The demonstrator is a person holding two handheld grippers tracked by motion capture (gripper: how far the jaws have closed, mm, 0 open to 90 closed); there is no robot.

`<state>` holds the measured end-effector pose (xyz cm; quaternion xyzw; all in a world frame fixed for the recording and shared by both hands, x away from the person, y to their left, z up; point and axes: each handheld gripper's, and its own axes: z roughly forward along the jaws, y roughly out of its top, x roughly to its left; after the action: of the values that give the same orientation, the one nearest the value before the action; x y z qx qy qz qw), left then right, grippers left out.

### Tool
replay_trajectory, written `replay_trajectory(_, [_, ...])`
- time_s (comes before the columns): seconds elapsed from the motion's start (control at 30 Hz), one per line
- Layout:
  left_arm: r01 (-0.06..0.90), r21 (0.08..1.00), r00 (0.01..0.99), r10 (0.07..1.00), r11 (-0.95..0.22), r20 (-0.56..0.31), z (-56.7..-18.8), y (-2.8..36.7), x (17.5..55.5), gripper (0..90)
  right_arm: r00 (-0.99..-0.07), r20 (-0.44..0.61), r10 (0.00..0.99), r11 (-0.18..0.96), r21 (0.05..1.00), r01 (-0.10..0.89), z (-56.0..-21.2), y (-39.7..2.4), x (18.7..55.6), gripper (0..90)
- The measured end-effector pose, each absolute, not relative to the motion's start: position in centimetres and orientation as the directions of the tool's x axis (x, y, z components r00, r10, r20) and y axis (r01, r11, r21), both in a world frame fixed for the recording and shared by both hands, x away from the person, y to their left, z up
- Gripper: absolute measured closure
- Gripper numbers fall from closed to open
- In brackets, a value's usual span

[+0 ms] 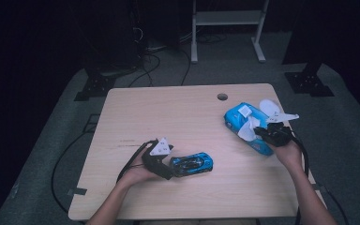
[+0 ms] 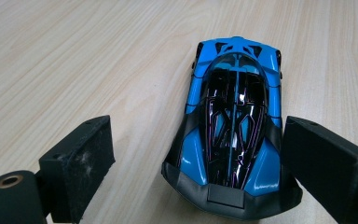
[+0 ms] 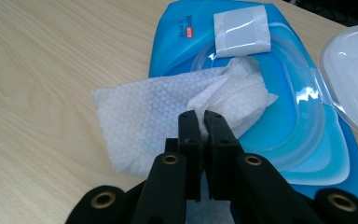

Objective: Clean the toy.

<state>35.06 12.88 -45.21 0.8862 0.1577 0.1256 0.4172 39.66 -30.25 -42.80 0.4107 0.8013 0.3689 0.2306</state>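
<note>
White wipe [image 3: 168, 109] pinched in right hand-held gripper [image 3: 204, 122]; left hand-held gripper [image 2: 191, 154] wide around car [image 2: 233, 126].

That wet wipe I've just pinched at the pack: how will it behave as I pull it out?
The wipe looks thin and crumpled, so it will probably hang limp from the right hand-held gripper. It still leads into the blue wipe pack, whose lid is flipped open, so it may drag the light pack or draw the next sheet along.

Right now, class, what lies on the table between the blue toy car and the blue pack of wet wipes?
Nothing: in the high view, bare wooden table separates the blue toy car from the pack of wet wipes.
</note>
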Motion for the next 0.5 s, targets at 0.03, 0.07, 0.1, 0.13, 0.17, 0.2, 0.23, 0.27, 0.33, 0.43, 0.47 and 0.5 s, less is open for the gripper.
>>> replay_trajectory(0.03, [0.175,0.779,0.919,0.384,-0.602,0.091,-45.2,12.9,35.1,9.2,-0.556,-0.066,0.828,0.39,0.781,0.488,-42.8,-30.3,39.7,85.6])
replay_trajectory(0.07, [0.174,0.78,0.918,0.386,-0.601,0.092,-45.2,12.9,35.1,9.2,-0.557,-0.059,0.828,0.381,0.788,0.484,-42.6,-30.4,39.5,85.7])
replay_trajectory(0.1, [0.174,0.78,0.918,0.386,-0.601,0.092,-45.2,12.9,35.1,9.2,-0.557,-0.059,0.828,0.381,0.788,0.484,-42.6,-30.4,39.5,85.7])
replay_trajectory(0.13, [0.175,0.782,0.916,0.39,-0.598,0.093,-45.2,13.0,35.1,9.2,-0.558,-0.049,0.829,0.368,0.799,0.476,-42.3,-30.5,39.4,85.7])
replay_trajectory(0.17, [0.175,0.782,0.916,0.39,-0.598,0.093,-45.2,13.0,35.1,9.2,-0.558,-0.049,0.829,0.368,0.799,0.476,-42.3,-30.5,39.4,85.7])
replay_trajectory(0.2, [0.177,0.784,0.916,0.391,-0.596,0.091,-45.2,13.0,35.1,9.2,-0.56,-0.043,0.827,0.358,0.808,0.467,-41.9,-30.5,39.2,85.7])
replay_trajectory(0.23, [0.177,0.784,0.916,0.391,-0.596,0.091,-45.2,13.0,35.1,9.2,-0.56,-0.043,0.827,0.358,0.808,0.467,-41.9,-30.5,39.2,85.7])
replay_trajectory(0.27, [0.176,0.783,0.916,0.391,-0.597,0.092,-45.2,13.1,35.1,9.2,-0.564,-0.031,0.825,0.345,0.819,0.459,-41.6,-30.6,39.0,85.7])
replay_trajectory(0.33, [0.175,0.779,0.917,0.387,-0.603,0.093,-45.2,13.1,35.1,9.2,-0.57,-0.029,0.821,0.341,0.826,0.449,-41.3,-30.6,38.7,85.7])
replay_trajectory(0.43, [0.173,0.776,0.918,0.385,-0.606,0.096,-45.3,13.1,35.2,9.2,-0.577,-0.025,0.816,0.334,0.836,0.436,-40.8,-30.6,38.4,85.8])
replay_trajectory(0.47, [0.173,0.776,0.918,0.385,-0.607,0.097,-45.3,13.1,35.2,9.2,-0.579,-0.027,0.815,0.336,0.836,0.434,-40.6,-30.6,38.3,85.8])
replay_trajectory(0.5, [0.173,0.776,0.918,0.385,-0.607,0.097,-45.3,13.1,35.2,9.2,-0.579,-0.027,0.815,0.336,0.836,0.434,-40.6,-30.6,38.3,85.8])
